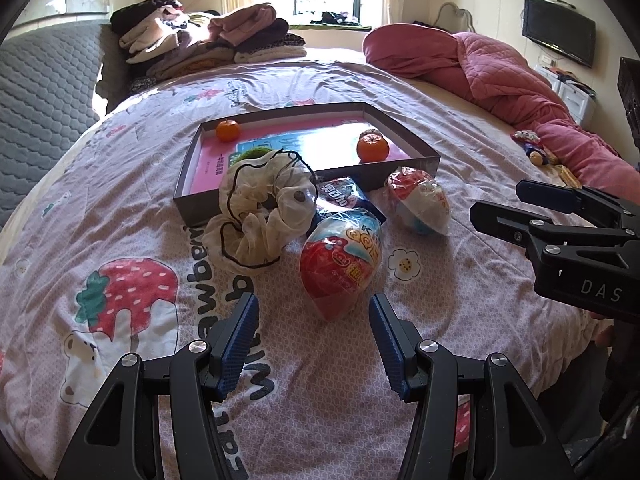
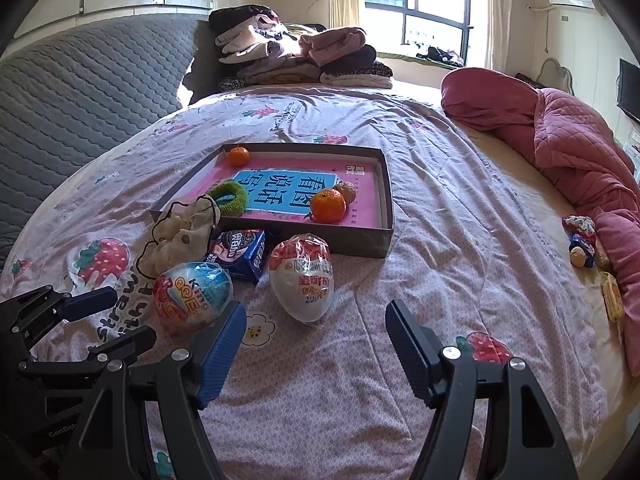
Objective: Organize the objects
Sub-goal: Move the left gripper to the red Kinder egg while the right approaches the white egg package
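Observation:
A shallow dark box (image 1: pixel 412 136) (image 2: pixel 362 242) with a pink book inside lies on the bed. It holds two oranges (image 1: pixel 372 148) (image 1: pixel 227 130) (image 2: pixel 328 205) and a green scrunchie (image 2: pixel 229 196). In front of it lie a cream scrunchie (image 1: pixel 262 216) (image 2: pixel 180 236), a blue Oreo pack (image 2: pixel 238 254), and two wrapped toy eggs (image 1: pixel 340 262) (image 1: pixel 418 200) (image 2: pixel 192 298) (image 2: pixel 302 276). My left gripper (image 1: pixel 314 310) is open, just short of the nearer egg. My right gripper (image 2: pixel 316 316) is open, just short of the white egg. Each gripper shows in the other view (image 1: pixel 500 200) (image 2: pixel 120 316).
Folded clothes (image 1: pixel 208 40) (image 2: pixel 296 52) are stacked at the head of the bed. A rolled pink quilt (image 1: pixel 500 76) (image 2: pixel 568 140) lies along the right side with small snacks (image 1: pixel 536 150) (image 2: pixel 584 246) beside it. A grey padded headboard (image 2: pixel 80 92) stands on the left.

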Action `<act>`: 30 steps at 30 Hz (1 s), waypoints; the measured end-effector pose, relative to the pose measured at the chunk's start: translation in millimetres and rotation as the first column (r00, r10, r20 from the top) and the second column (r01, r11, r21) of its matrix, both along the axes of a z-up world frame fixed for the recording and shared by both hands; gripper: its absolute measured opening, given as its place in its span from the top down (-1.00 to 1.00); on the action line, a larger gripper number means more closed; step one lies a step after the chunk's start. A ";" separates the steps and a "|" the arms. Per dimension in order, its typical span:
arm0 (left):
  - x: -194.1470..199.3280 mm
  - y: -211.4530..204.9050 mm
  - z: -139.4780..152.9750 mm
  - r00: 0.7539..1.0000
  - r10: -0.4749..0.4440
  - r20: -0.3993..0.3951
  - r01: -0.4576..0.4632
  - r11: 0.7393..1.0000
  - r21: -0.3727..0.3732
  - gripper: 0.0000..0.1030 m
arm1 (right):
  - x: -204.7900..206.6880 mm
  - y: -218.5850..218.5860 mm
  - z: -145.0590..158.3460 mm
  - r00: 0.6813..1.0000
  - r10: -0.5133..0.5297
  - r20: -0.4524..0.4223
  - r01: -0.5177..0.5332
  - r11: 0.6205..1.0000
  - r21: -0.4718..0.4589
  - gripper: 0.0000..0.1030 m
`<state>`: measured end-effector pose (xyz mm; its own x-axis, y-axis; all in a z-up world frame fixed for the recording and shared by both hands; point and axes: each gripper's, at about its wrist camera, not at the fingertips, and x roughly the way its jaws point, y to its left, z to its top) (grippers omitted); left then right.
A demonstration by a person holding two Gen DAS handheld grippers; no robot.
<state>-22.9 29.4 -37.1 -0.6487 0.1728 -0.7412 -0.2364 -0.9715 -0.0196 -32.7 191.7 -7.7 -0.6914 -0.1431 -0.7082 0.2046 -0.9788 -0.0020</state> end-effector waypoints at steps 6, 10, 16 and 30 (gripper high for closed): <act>-1.2 0.3 -3.7 1.000 -0.003 0.007 0.003 1.000 0.004 -0.14 | -0.4 -0.9 -6.6 1.000 0.002 0.011 -0.002 1.000 0.002 -0.39; -3.2 -0.4 -6.0 1.000 -0.003 0.014 0.003 1.000 0.014 -0.14 | -1.9 -0.4 -9.6 1.000 0.002 0.016 -0.002 1.000 0.003 -0.39; -6.1 1.0 -7.8 1.000 -0.004 0.013 0.003 1.000 0.020 -0.14 | -4.5 -1.1 -11.6 1.000 0.001 0.020 -0.001 1.000 0.006 -0.39; -16.4 5.1 -12.3 1.000 -0.009 0.013 0.008 0.999 0.034 -0.14 | -17.8 -7.4 -23.8 0.999 0.011 0.035 -0.012 1.000 0.024 -0.39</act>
